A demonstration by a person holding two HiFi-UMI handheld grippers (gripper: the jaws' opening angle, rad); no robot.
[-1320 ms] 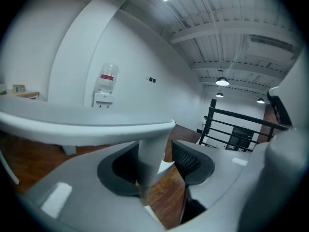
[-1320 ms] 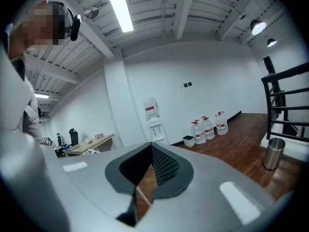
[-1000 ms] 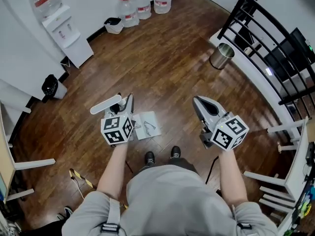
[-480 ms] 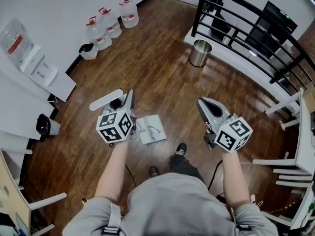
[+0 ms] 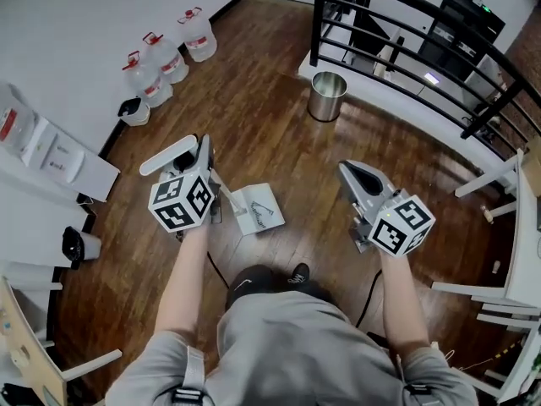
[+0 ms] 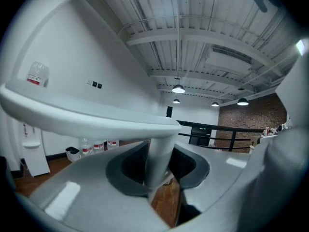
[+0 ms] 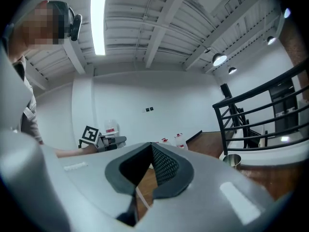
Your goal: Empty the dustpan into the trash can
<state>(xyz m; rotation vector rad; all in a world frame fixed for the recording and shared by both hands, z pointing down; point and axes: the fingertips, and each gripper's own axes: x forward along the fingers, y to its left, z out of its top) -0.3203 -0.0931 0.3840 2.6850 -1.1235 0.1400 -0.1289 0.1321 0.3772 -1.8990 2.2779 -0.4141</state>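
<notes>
Between the pads of my left claw (image 6: 158, 166) stands the white stem (image 6: 155, 144) of the dustpan. Jaws closing, dark pads snug on either side of it, top grip bar (image 6: 87, 114) lying across above. Pan (image 5: 258, 210) hangs below and just right of the claw, clear of the wood floor (image 5: 270, 134), with a dark mark inside (debris or print, cannot tell). Right claw (image 7: 145, 174): pads a little apart, nothing between them, carried level beside the left.

Changes over the last second: both claws have travelled with me across the floor, the left one a touch higher. Steel trash can (image 5: 327, 96) has swung from the upper right toward the middle of my head view. It now stands ahead, at the foot of the black railing (image 5: 397, 11), well apart from the pan. Water jugs (image 5: 165, 57) have slid off to the left.

Reading: this is the carry leg. Tightening the grip while walking seems sensible, since a loose stem could let the pan tip and spill. Tipping not yet begun; more floor to cross first.
</notes>
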